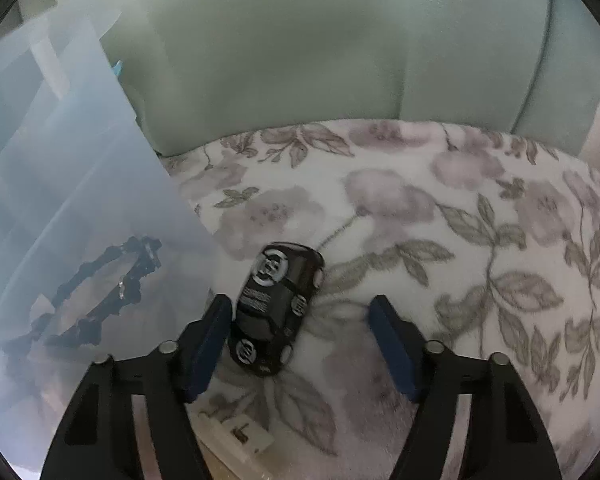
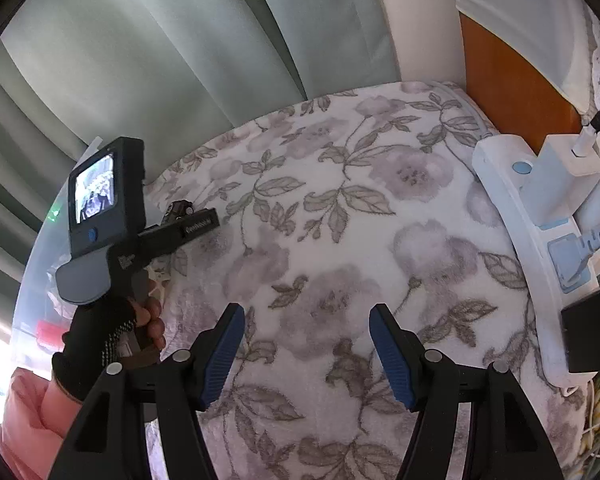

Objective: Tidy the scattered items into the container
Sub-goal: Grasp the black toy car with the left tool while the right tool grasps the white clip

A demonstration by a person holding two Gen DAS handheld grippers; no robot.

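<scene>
The left gripper has its 2 blue-padded fingers spread around a small black toy car with silver wheels. The car lies between the pads, pressed against or just beside the left pad and clear of the right one, so nothing is clamped. The car rests on a white fleece blanket printed with mauve flowers and grey leaves. Just left of the car stands a translucent plastic container; through its wall shows a black beaded loop lying inside. Beyond the car hangs a pale green curtain.

The right gripper hovers over bare blanket, well right of the car, its 2 fingers released and holding nothing. From this view a gloved hand grips the left tool's handle. Far right of the car, a white power strip lies along the blanket's edge.
</scene>
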